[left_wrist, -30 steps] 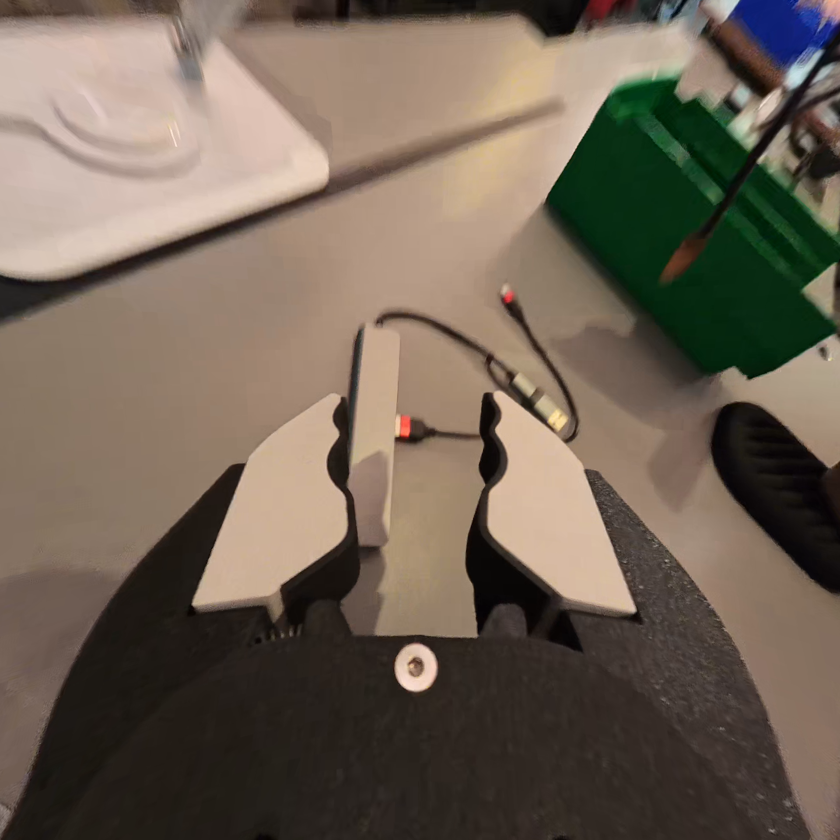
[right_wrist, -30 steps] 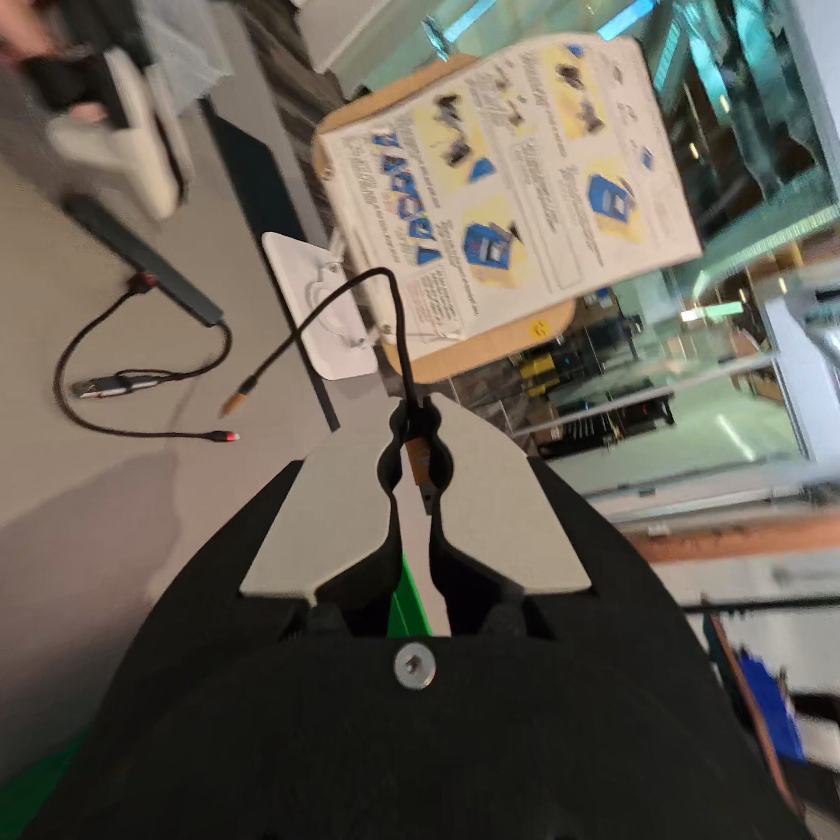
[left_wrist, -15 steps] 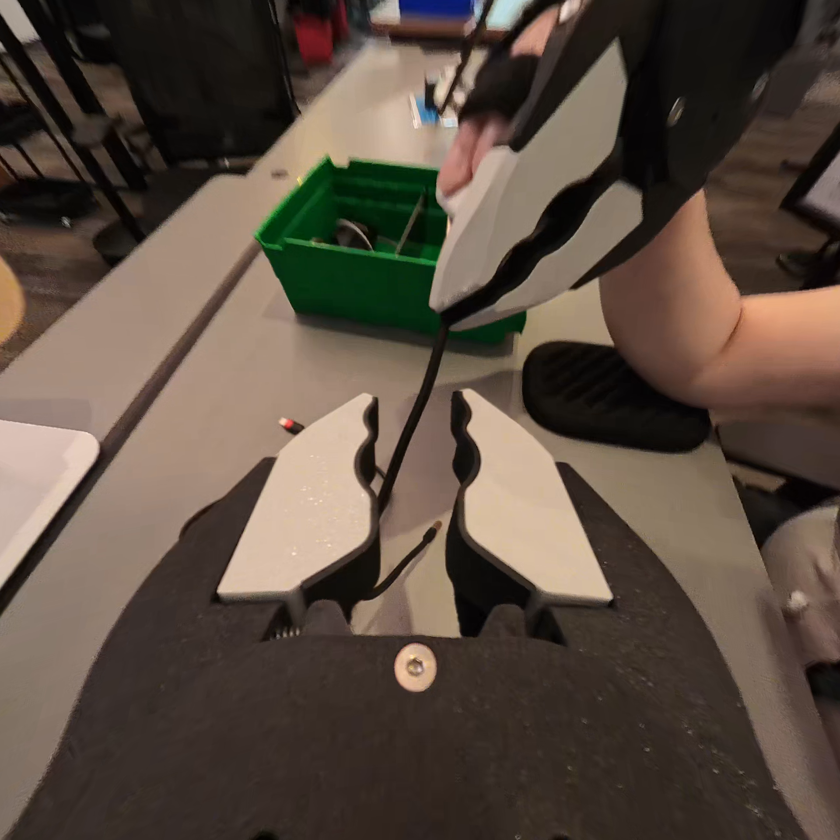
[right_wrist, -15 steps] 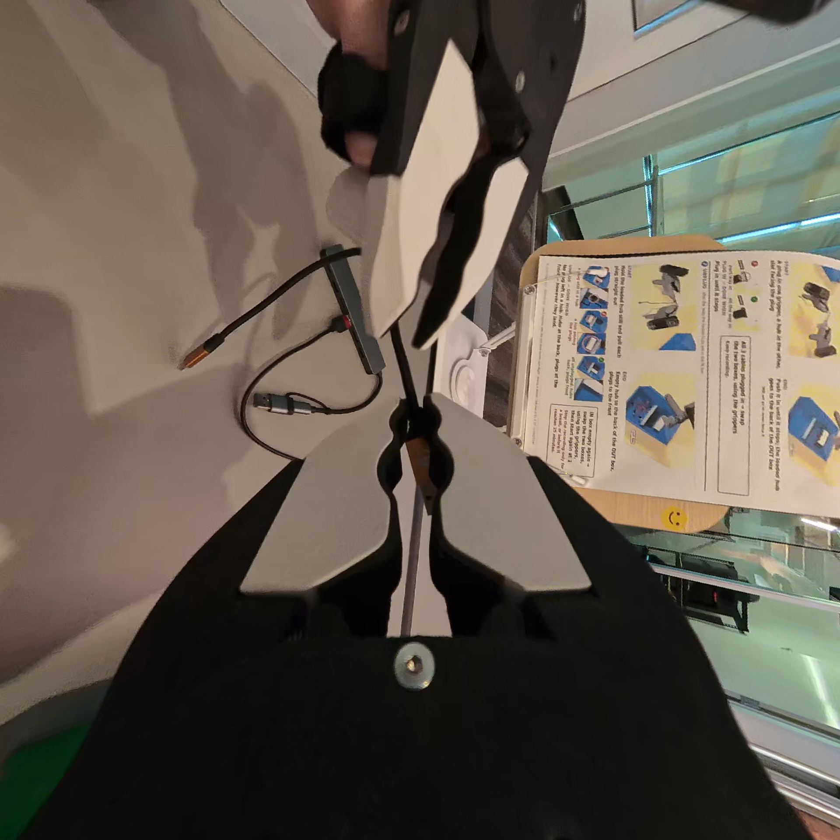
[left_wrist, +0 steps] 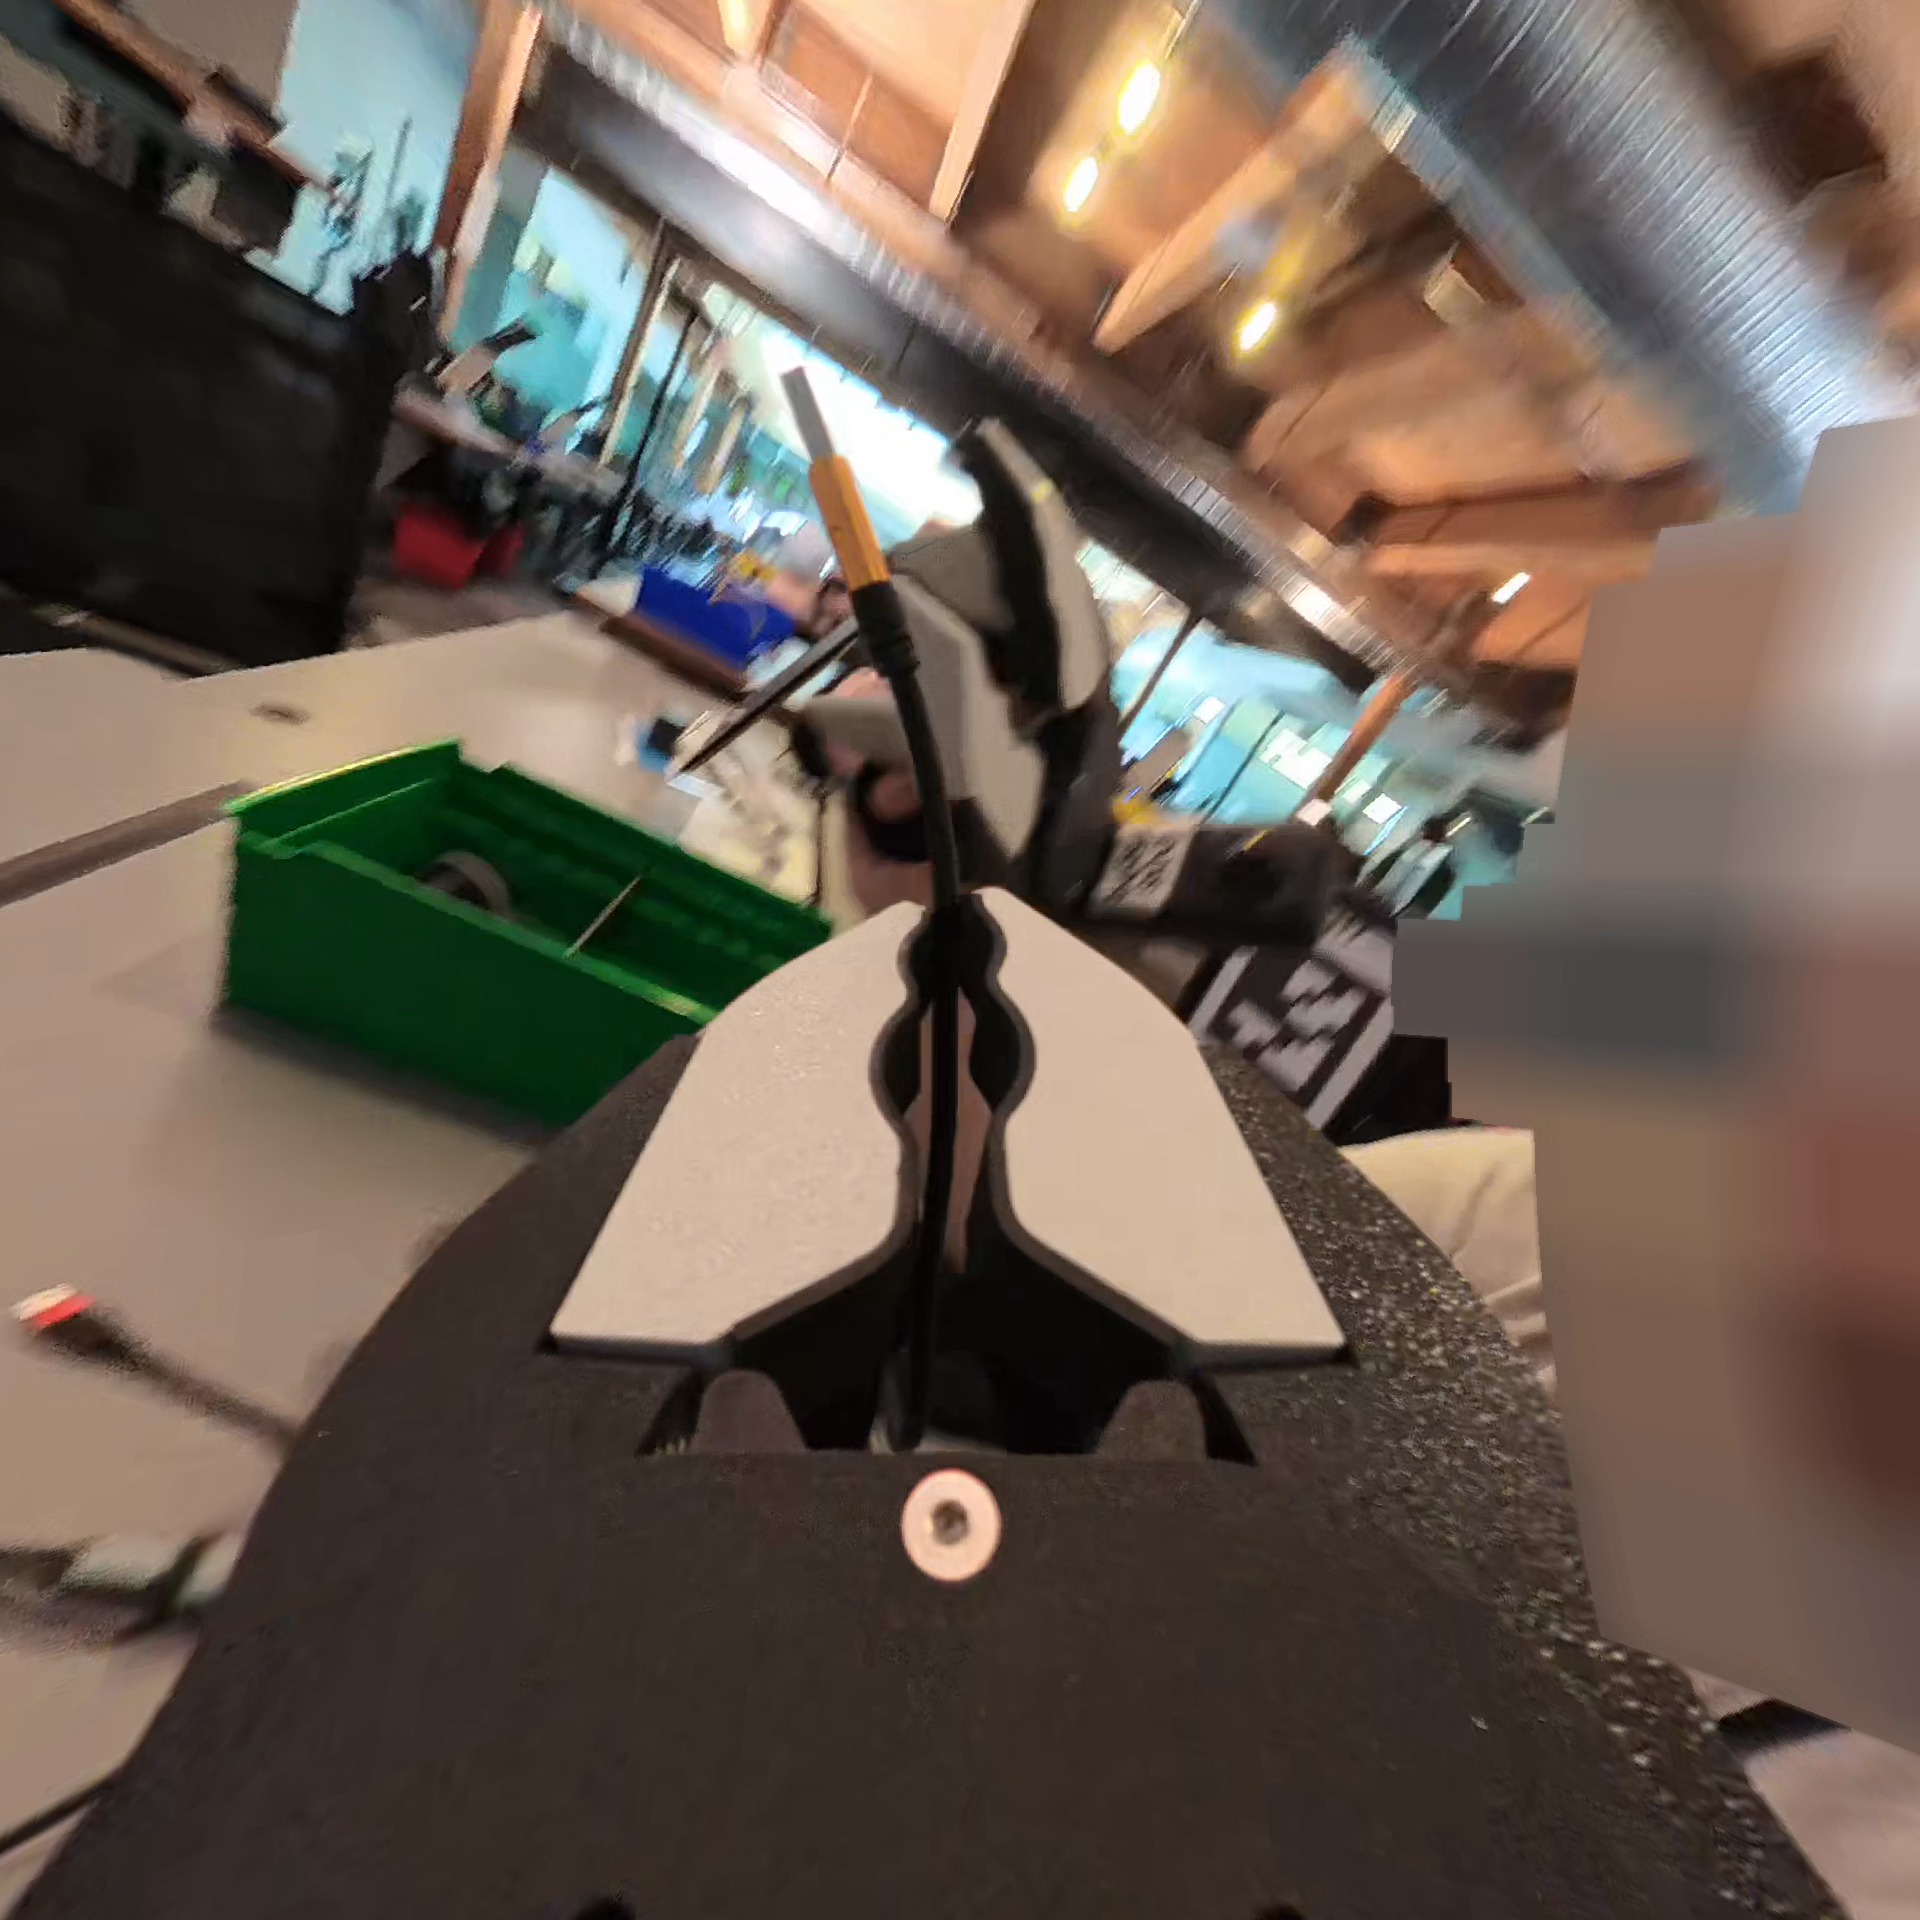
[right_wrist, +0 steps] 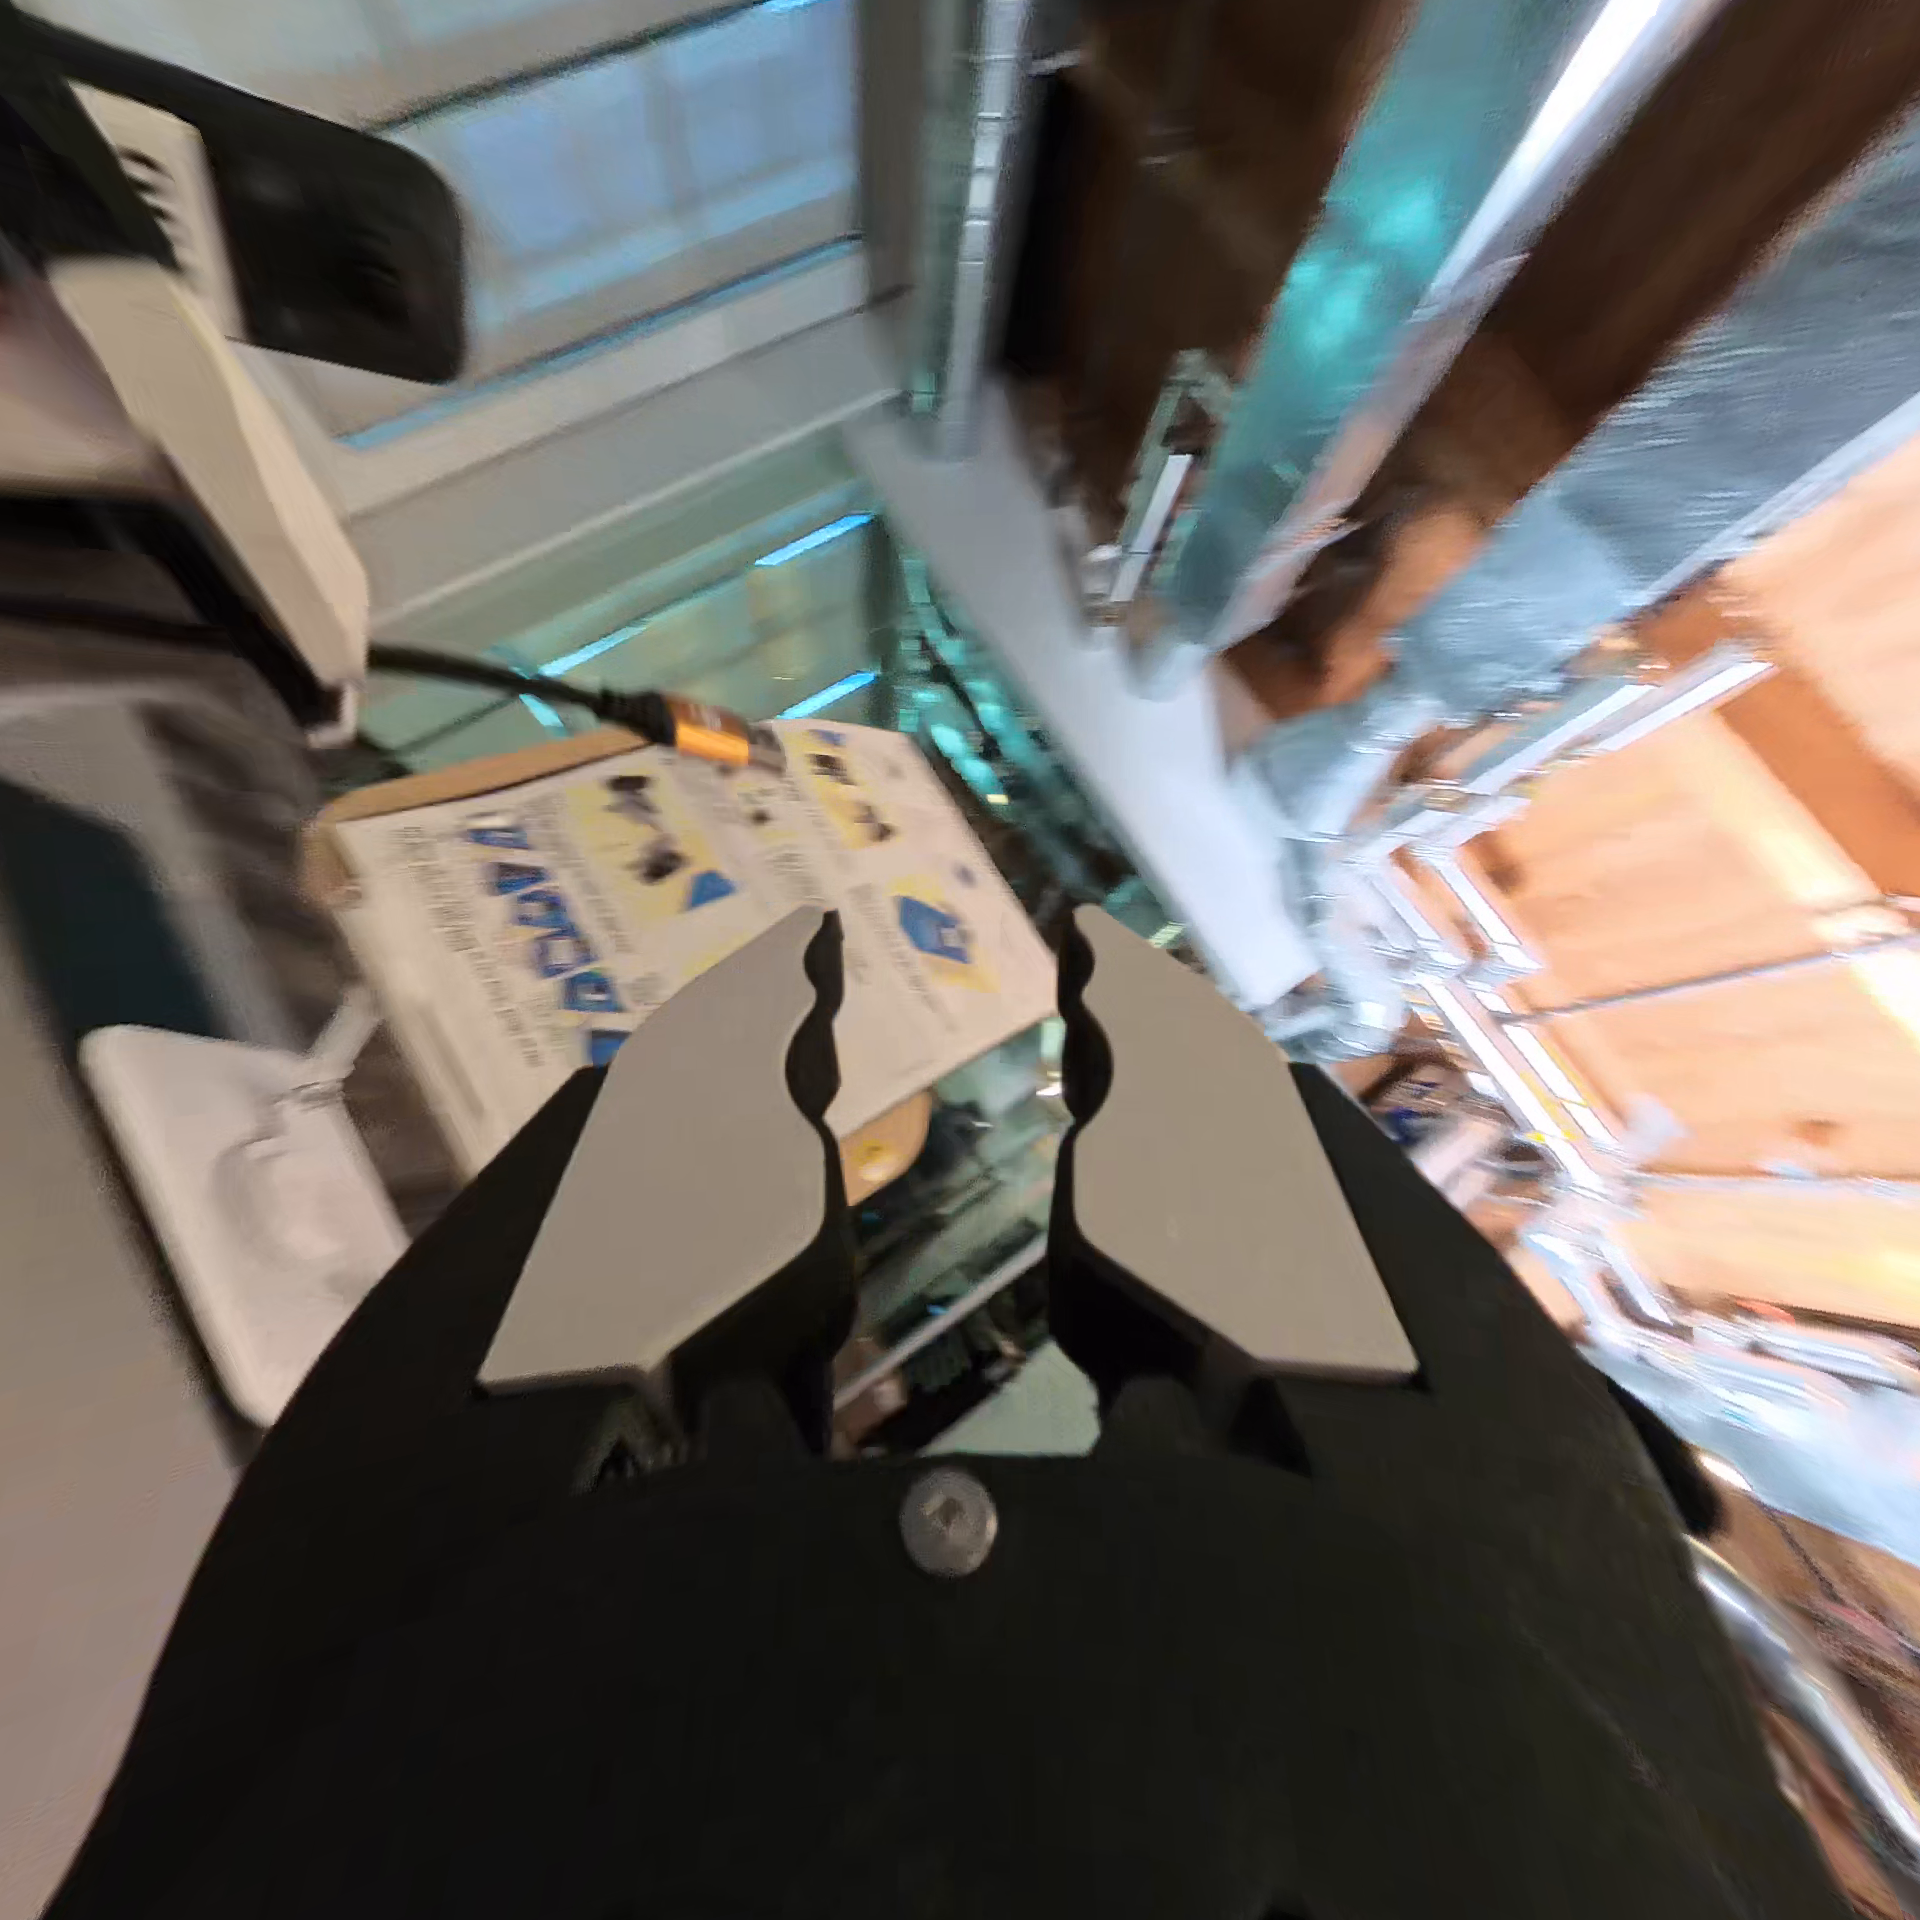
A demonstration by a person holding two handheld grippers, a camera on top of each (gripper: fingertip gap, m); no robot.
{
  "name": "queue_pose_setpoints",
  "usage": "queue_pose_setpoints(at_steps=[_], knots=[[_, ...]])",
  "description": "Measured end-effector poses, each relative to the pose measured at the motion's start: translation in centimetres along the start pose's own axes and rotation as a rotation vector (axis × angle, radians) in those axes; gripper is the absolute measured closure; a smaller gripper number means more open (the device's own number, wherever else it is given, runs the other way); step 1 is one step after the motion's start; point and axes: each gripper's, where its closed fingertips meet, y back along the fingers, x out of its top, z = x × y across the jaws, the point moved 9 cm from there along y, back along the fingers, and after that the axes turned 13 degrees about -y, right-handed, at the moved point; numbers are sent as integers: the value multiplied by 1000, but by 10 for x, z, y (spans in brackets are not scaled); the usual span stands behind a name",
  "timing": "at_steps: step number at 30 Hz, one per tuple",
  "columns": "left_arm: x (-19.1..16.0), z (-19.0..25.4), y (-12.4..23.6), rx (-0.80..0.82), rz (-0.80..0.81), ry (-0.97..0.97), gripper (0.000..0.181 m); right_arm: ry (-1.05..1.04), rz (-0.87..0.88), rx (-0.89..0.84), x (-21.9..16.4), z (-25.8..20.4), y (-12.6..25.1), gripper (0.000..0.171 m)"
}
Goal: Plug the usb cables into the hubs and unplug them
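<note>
The left hand-held gripper (left_wrist: 948,914) is clamped on a thin black USB cable (left_wrist: 928,790), which runs up between its fingers and bends above the tips to an orange-collared USB-A plug (left_wrist: 847,520) with a bare metal end pointing up and away. The right hand-held gripper (right_wrist: 948,935) stands open and empty; in its view the same plug (right_wrist: 712,736) sits ahead and to the left of its fingertips, well apart.

The cable looks light and limp, so the plug will likely droop or swing above the grip. The rigid orange collar seems the better hold for pushing into a hub. No hub shows now. A green bin (left_wrist: 457,935) sits on the bench (left_wrist: 156,1143), left of the left gripper.
</note>
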Motion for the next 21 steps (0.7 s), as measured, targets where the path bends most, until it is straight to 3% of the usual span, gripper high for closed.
queue_pose_setpoints(at_steps=[3, 7, 16, 21], knots=[[3, 10, -8, -80, 139, 106, 178, 33, 18, -182, -9, -14, -7, 130], [-3, 20, -22, -123, 258, 232, 178, -80, 92, -239, -4, -51, -18, 124], [-20, 35, -44, -79, 334, 282, 178, -256, 88, -344, 8, -64, -20, 128], [-23, 40, -48, -99, 366, 341, 178, -143, 120, -368, 12, -68, -17, 134]])
